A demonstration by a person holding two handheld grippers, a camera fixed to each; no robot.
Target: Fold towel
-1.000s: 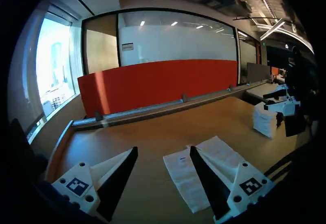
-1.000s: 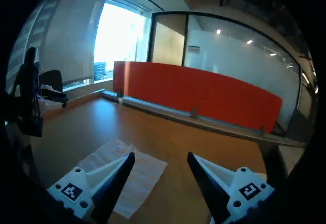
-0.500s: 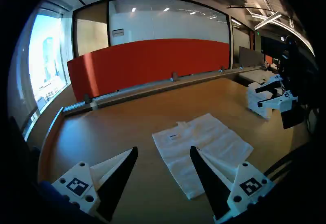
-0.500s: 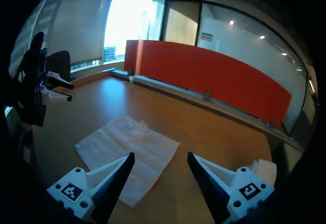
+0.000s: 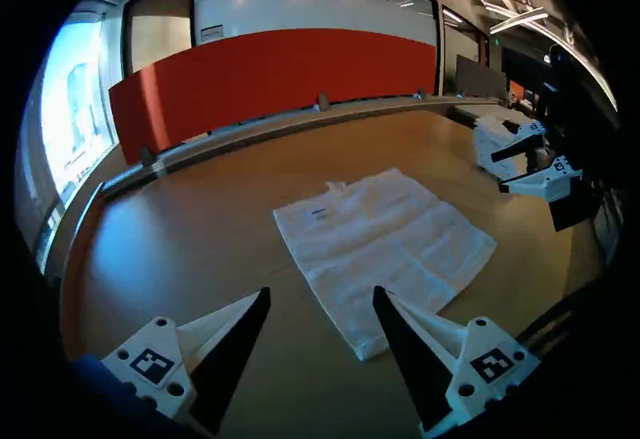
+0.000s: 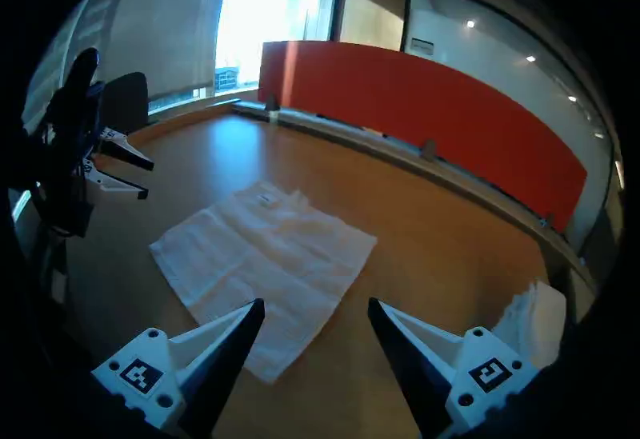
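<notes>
left gripper view, left to right: the left gripper (image 5: 320,291), jaws spread wide and grasping nothing, hangs above a wooden table (image 5: 184,231); a white towel (image 5: 384,251) lies flat and unfolded at the table's middle, its near corner beside the gripper's right-hand finger; a stack of folded cloths (image 5: 488,139) sits at the far right, just behind the right gripper (image 5: 498,172). right gripper view, left to right: the left gripper at the left edge, above the table; the towel spread flat ahead of the right gripper, whose jaws are likewise released and empty; a red partition (image 6: 448,111) along the table's far side; the stack at lower right
</notes>
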